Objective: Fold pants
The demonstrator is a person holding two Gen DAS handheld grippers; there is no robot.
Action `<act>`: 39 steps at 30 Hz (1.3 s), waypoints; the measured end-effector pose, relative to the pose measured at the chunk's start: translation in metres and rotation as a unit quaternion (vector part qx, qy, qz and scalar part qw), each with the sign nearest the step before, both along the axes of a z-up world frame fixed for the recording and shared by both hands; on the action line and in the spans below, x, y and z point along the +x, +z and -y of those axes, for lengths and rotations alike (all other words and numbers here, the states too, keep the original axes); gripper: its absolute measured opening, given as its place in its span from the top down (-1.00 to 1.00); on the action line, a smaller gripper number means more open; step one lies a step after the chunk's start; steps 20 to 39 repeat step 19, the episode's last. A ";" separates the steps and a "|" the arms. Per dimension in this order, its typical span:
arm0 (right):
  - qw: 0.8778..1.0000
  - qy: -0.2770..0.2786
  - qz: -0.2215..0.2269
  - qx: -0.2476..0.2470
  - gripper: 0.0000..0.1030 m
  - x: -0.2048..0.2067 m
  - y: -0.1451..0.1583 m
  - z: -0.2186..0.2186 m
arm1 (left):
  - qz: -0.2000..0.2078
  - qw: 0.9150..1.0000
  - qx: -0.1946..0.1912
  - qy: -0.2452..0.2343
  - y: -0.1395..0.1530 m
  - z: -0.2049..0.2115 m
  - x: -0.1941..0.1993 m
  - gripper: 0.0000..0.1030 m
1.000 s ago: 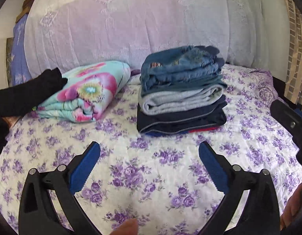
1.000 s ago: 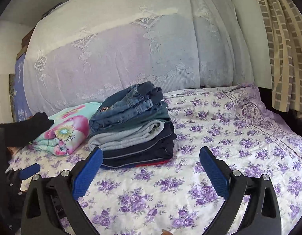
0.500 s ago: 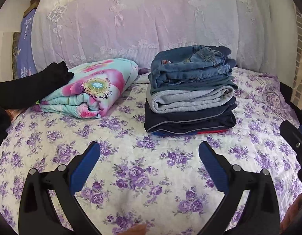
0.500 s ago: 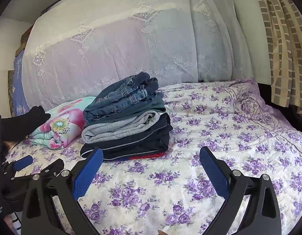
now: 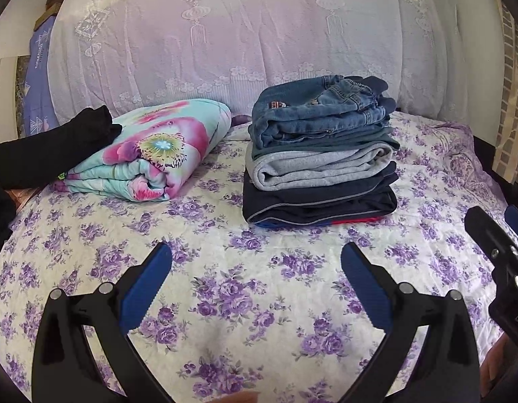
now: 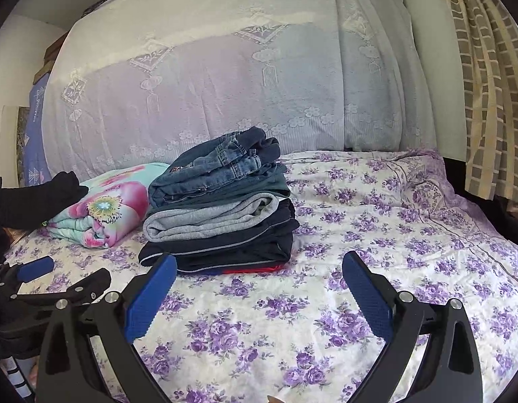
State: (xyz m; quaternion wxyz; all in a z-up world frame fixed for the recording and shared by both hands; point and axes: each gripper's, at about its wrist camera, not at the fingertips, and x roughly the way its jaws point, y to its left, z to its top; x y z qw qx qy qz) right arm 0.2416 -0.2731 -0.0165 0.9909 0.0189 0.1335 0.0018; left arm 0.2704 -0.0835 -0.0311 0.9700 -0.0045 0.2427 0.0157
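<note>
A stack of folded pants (image 5: 321, 161) sits on the bed, blue jeans on top, grey sweatpants (image 5: 319, 168) under them, dark navy pants at the bottom. The same stack (image 6: 222, 208) shows left of centre in the right wrist view. My left gripper (image 5: 257, 268) hovers open over the floral bedspread, short of the stack, holding nothing. My right gripper (image 6: 259, 277) is open too, its left finger in front of the stack's lower corner. A black garment (image 5: 50, 144) lies at the far left, partly on a rolled blanket.
A rolled floral blanket (image 5: 151, 154) lies left of the stack. A lace-covered headboard (image 5: 225, 40) rises behind. The purple-flowered bedspread (image 6: 376, 208) stretches open to the right. A checked curtain (image 6: 487, 84) hangs at the right edge. The other gripper (image 6: 37, 282) shows at lower left.
Both grippers have pulled back and risen slightly from the stack, staying open. The stack now sits a little farther and more central in the left wrist view.
</note>
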 end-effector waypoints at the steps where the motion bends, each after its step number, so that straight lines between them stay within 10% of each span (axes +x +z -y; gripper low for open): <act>1: 1.000 0.000 0.000 0.000 -0.93 0.000 0.000 0.000 | 0.000 1.000 -0.001 -0.002 0.000 0.000 0.000 -0.91; 39: 1.000 -0.001 -0.004 -0.007 -0.93 0.001 -0.002 -0.001 | 0.020 1.000 0.006 -0.010 0.008 0.002 -0.012 -0.91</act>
